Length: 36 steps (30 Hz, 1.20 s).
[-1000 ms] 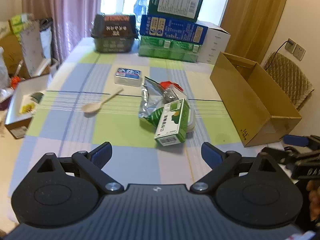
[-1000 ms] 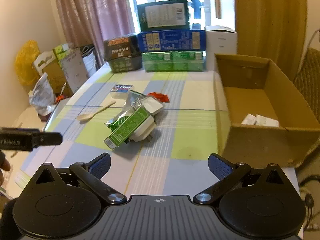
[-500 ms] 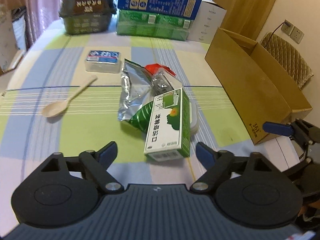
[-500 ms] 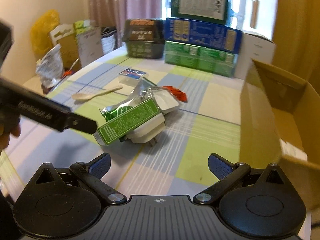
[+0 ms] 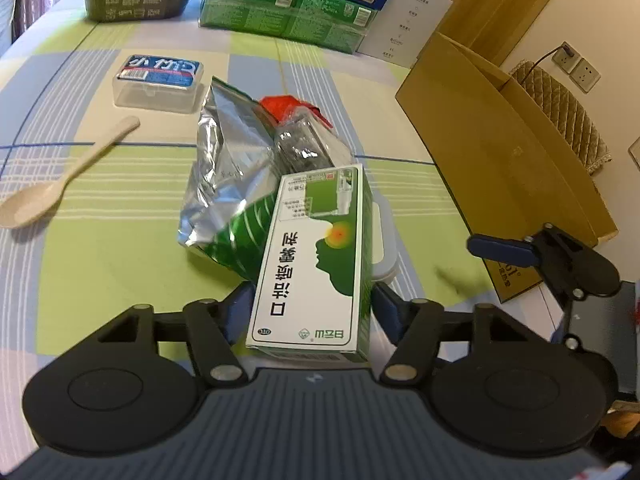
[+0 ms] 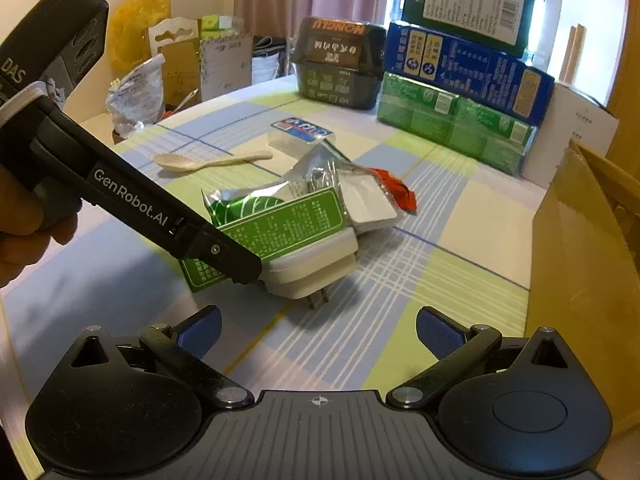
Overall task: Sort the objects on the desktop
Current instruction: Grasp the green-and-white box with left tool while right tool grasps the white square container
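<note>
Left gripper (image 5: 310,308): jaws straddled the near end of the green medicine box (image 5: 316,256), flanking it; firm contact could not be told. Box lay tilted atop a white plug adapter (image 6: 316,266) and foil pouch (image 5: 224,184), likely first pick for the cardboard box (image 5: 500,152). Right gripper (image 6: 318,330): jaws spread, empty, held back. Legible: "GenRobot.AI" on the left tool.

Checked tablecloth (image 5: 120,264) under spoon (image 5: 60,184), boxes (image 5: 288,12)

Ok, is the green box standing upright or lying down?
Lying down: the green box rests broad face up, propped on the white plug, between the left gripper fingers.
</note>
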Motion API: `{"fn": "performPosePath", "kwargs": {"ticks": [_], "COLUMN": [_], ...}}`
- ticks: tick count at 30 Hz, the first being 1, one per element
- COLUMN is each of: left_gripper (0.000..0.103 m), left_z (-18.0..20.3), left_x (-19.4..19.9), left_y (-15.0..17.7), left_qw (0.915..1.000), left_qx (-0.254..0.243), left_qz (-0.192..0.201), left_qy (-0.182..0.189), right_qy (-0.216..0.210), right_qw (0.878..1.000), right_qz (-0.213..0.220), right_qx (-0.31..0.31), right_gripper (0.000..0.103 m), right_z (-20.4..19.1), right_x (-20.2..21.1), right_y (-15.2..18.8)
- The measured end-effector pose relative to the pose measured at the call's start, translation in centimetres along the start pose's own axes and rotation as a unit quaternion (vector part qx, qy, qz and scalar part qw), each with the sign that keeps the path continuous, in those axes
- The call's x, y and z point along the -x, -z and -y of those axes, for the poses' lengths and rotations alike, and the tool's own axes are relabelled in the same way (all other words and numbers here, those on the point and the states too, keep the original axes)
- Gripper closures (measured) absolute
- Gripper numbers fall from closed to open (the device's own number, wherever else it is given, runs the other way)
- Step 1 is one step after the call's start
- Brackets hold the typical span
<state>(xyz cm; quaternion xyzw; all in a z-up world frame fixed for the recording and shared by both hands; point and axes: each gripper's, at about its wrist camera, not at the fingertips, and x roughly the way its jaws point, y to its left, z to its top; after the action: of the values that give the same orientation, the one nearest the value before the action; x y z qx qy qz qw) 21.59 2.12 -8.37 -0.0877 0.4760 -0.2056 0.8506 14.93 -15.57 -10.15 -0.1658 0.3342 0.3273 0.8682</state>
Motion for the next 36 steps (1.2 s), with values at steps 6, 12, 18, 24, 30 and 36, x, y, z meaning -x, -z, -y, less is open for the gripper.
{"fn": "performPosePath", "kwargs": {"ticks": [6, 12, 18, 24, 30, 36], "left_gripper": [0.045, 0.045, 0.045, 0.042, 0.040, 0.040], "left_z": [0.6, -0.4, -1.7, -1.9, -1.7, -0.6], "left_x": [1.8, 3.1, 3.0, 2.4, 1.8, 0.9], "left_y": [0.5, 2.2, 2.7, 2.9, 2.9, 2.8], "left_qw": [0.9971, 0.9911, 0.9924, 0.9938, 0.9923, 0.9878], "left_qx": [-0.051, -0.066, -0.046, -0.033, -0.050, -0.088], "left_qz": [0.018, 0.016, 0.015, 0.021, 0.020, 0.018], "left_qy": [-0.054, -0.114, -0.114, -0.104, -0.111, -0.127], "right_qy": [-0.005, -0.002, -0.012, -0.013, 0.004, 0.042], "right_qw": [0.999, 0.995, 0.991, 0.990, 0.995, 0.998], "right_qz": [0.009, 0.002, -0.010, -0.028, -0.041, -0.045], "right_qx": [0.039, 0.099, 0.135, 0.138, 0.086, -0.026], "right_gripper": [0.002, 0.003, 0.003, 0.027, 0.028, 0.028], "right_z": [-0.4, -1.1, -1.5, -1.5, -1.1, -0.1], "right_x": [-1.0, -3.3, -5.8, -7.0, -5.0, -1.6], "right_y": [-0.6, -1.6, -2.3, -2.6, -2.0, 0.4]}}
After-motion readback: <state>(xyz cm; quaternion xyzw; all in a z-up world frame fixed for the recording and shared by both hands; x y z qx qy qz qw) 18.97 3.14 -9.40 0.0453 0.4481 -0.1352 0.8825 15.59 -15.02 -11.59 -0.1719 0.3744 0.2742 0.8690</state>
